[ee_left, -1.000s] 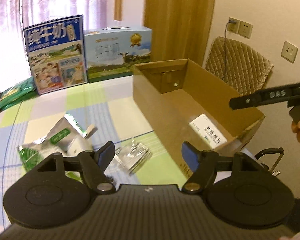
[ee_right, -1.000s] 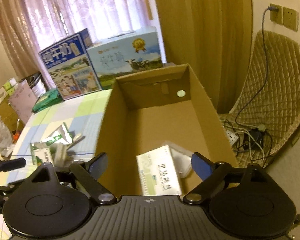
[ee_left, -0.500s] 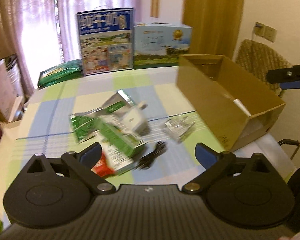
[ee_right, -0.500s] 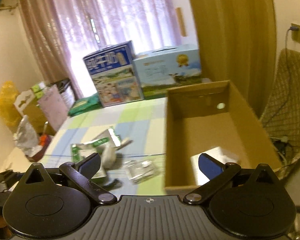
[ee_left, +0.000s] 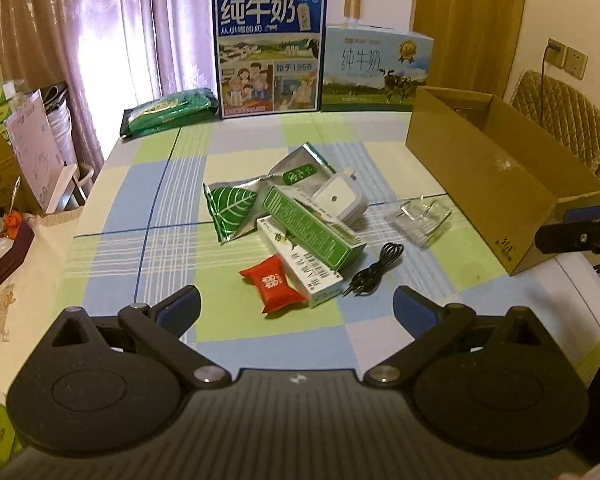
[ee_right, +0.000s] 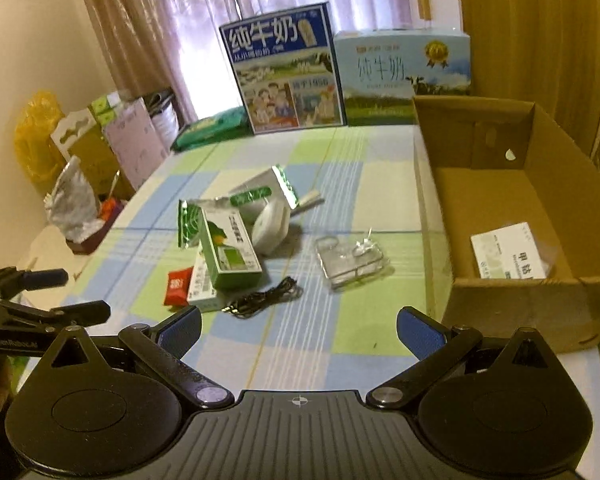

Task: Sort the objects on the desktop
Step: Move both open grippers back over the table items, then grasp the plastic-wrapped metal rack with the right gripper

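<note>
Both grippers [ee_left: 296,308] [ee_right: 298,330] are spread (empty); grasping the red packet [ee_left: 275,289] beside the stacked green carton [ee_left: 314,230] may topple it.

Bench [ee_left: 148,216]: checked cloth in pale green, light blue and white, crossed by thin blue lines.
Cardboard box [ee_left: 496,184]: plain brown; inside it a white carton [ee_right: 508,252] with dark print.
Left of the box, clear plastic packet [ee_left: 422,216]: transparent, glinting.
Black cable [ee_left: 374,270]: coiled.
Further left, green carton [ee_left: 312,228] with white text; under it a white carton with green print [ee_left: 300,268].
Red sweet wrapper [ee_left: 274,284]: white marking.
Silver foil pouch [ee_left: 236,208]: green leaf pattern.
White square case [ee_left: 338,198].
Behind, milk box [ee_left: 268,52]: dark blue, white characters, illustrated scene; beside it a pale blue box [ee_left: 376,68] with green meadow and gold seal.
Curtains [ee_left: 100,32]: mauve, sheer.
Both grippers: black, with blue pads [ee_right: 180,330].
</note>
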The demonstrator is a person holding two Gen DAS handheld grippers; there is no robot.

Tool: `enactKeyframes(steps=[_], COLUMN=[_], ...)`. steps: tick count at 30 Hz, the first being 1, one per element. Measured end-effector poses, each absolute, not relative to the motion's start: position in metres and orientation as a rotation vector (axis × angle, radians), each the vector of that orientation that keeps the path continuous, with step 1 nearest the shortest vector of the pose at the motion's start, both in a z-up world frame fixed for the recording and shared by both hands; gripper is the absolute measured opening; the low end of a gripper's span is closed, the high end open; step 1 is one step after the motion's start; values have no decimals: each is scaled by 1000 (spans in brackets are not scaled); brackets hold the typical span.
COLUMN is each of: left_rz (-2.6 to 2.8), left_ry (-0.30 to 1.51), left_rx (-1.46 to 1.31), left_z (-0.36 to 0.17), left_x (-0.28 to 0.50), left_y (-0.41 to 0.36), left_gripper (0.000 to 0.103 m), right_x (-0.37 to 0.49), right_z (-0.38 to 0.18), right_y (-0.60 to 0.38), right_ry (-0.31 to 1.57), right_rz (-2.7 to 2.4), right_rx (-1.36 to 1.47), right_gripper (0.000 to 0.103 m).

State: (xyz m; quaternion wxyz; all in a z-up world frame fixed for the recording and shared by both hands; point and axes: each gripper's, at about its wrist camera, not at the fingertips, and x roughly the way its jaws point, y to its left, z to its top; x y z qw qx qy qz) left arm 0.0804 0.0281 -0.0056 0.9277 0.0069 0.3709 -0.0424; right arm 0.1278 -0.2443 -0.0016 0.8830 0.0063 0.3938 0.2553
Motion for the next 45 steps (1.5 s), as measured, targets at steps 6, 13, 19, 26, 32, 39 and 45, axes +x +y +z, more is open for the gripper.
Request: enactKeyframes(steps=[6,13,19,26,32,39,45], left_rz=[-101,-146,-171,-180,-196,-204,-206], left_ry=[768,783,798,813,815,823,829], left_rx=[21,37,53,13,23,3,-12], left_z=[-23,-45,-65,-76,-80,-81,-82], left_x=[97,121,136,149,157,161,162], left_y=[35,37,39,44,40,39,39], left_gripper=[101,101,101,101,101,101,101], right_x=[132,153,180,219,245,263,275], right_z=[-22,-52,-78,-96,-108,-123,-131], right_y=[-229,-205,-186,-179,-170,-164,-169], right_ry=[781,748,717,724,738,799,860], right_rz=[507,492,463,452,450,438,402], right_rx=[-33,-111,-221,-272,-334,-394,-334], right_gripper=[101,101,101,101,101,100,75])
